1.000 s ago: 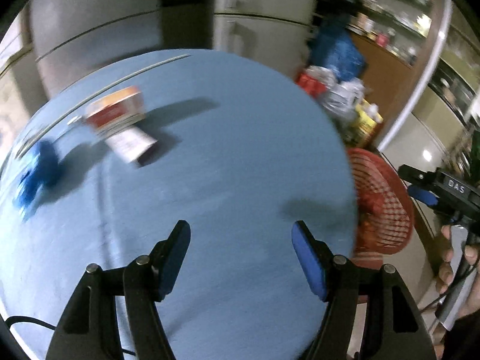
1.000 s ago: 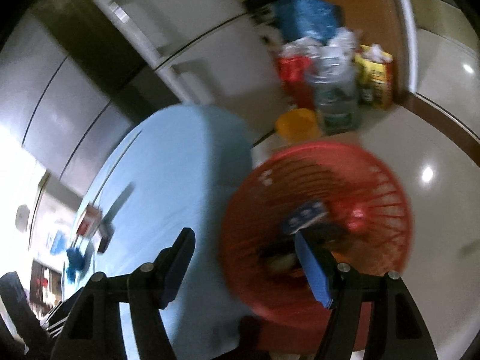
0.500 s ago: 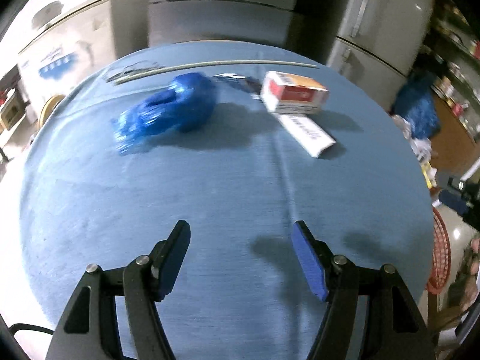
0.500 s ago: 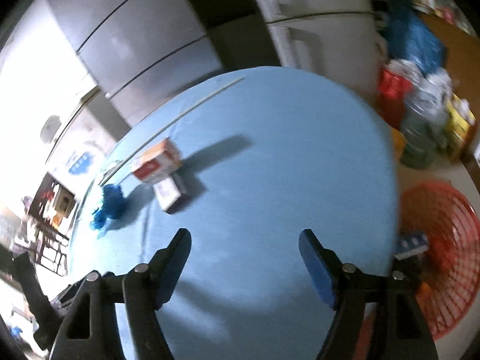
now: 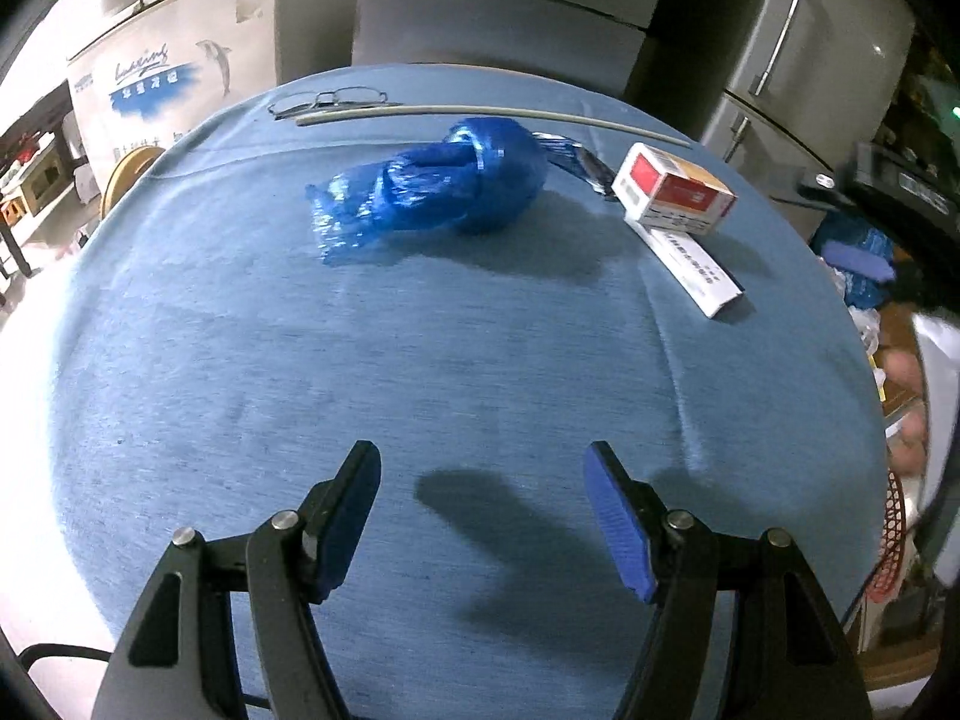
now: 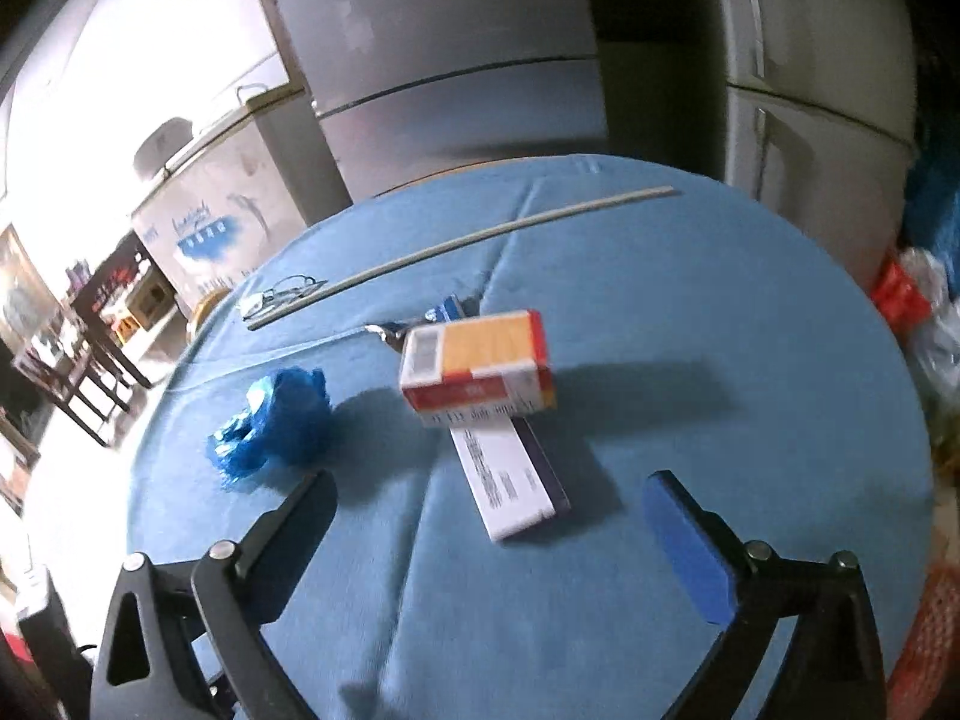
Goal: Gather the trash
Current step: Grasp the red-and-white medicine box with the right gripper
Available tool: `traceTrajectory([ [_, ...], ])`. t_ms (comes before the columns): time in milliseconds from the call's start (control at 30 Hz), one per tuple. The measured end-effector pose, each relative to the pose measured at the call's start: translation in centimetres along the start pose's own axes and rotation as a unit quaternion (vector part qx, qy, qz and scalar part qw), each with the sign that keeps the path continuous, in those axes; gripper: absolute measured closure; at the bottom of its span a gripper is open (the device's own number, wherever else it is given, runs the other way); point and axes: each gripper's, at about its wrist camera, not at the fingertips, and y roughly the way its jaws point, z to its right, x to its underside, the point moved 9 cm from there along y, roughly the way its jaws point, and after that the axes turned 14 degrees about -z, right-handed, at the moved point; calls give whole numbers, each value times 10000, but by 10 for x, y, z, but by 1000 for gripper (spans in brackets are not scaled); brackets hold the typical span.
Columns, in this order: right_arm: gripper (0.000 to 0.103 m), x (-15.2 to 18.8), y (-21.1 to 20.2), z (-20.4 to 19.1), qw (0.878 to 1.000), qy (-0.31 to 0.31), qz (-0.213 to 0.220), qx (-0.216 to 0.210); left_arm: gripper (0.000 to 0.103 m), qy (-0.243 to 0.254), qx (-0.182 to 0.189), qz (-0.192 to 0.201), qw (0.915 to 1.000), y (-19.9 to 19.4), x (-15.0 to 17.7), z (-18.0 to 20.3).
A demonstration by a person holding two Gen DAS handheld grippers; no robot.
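Left gripper stands spread, nothing between its pads, above bare blue table; right gripper is opening, empty, over the flat white box; red-and-orange carton rests partly on that box; crumpled blue bag lies beside them; red basket sits at table's edge, contents unseen.

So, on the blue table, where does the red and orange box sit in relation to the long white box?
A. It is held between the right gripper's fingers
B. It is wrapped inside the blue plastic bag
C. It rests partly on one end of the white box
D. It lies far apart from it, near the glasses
C: the red and orange box overlaps the far end of the long white box, while the blue plastic bag lies apart.
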Motion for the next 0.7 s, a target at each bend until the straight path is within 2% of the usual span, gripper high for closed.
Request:
traceTrajectory([
  [367,0,-46,41,-11,9981,-287,177,513,32,-249,-6,-60,9997,7,-7,-24],
  [600,0,-56,75,-10,9968,-325,-75,720,32,-231,-6,-41,9997,7,-15,-24],
  [700,3,-51,84,-10,9978,-358,-247,507,32,-172,-24,-9,9998,5,-19,-20],
])
